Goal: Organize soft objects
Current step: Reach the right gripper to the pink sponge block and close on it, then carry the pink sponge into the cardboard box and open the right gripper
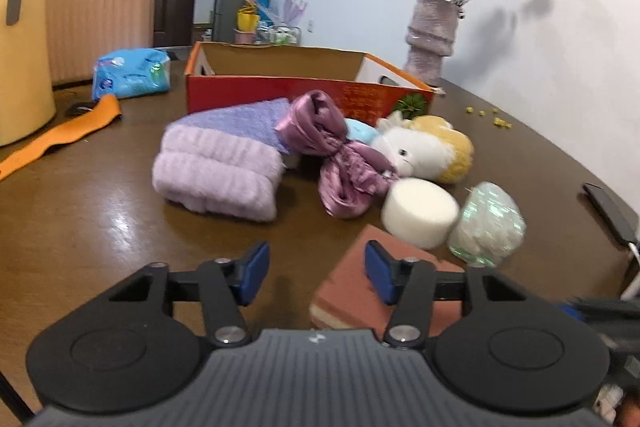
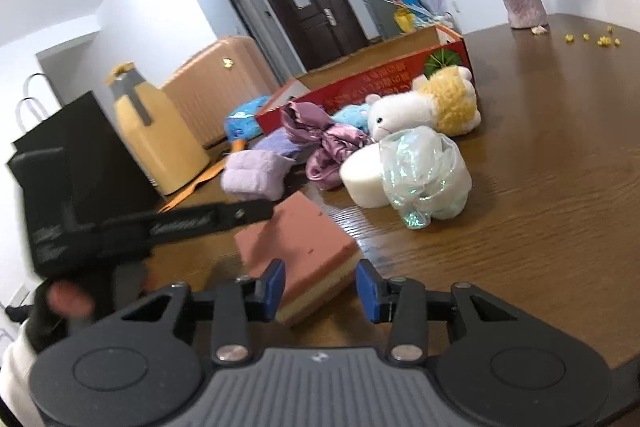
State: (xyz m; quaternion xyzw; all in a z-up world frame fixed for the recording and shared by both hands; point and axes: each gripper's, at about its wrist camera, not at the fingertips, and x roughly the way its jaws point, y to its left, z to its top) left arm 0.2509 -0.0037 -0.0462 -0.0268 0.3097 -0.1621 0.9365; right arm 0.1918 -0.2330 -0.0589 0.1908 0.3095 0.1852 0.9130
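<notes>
Sponge block (image 2: 298, 251), pink top over a yellow layer, lies flat on the table (image 2: 520, 227) at the near edge, its corner between the right gripper (image 2: 320, 291) pads; jaws part-open, not pressing, nothing held. Left gripper (image 1: 316, 277) hovers just beside the same block, also part-open and empty, its right pad over the block's top. Risk as I see it: both claws converge on one block, so they could collide or one could shove it away from the other. A grip on the corner alone could let the foam squash and twist out. Further out, the pile sits in front of the red cardboard box (image 1: 280, 87), which looks like the destination, though I can't confirm that. Count: one folded lilac towel (image 1: 216, 175), one purple satin cloth (image 1: 340, 159), one plush lamb (image 1: 424, 151), one white foam cylinder (image 1: 418, 213), one cellophane-wrapped bundle (image 1: 490, 223), one pale blue soft item (image 1: 362, 129) mostly hidden behind the satin. Off to the side: one blue tissue pack (image 1: 130, 73), one orange band (image 1: 60, 139), one vase (image 1: 432, 35) of flowers.
</notes>
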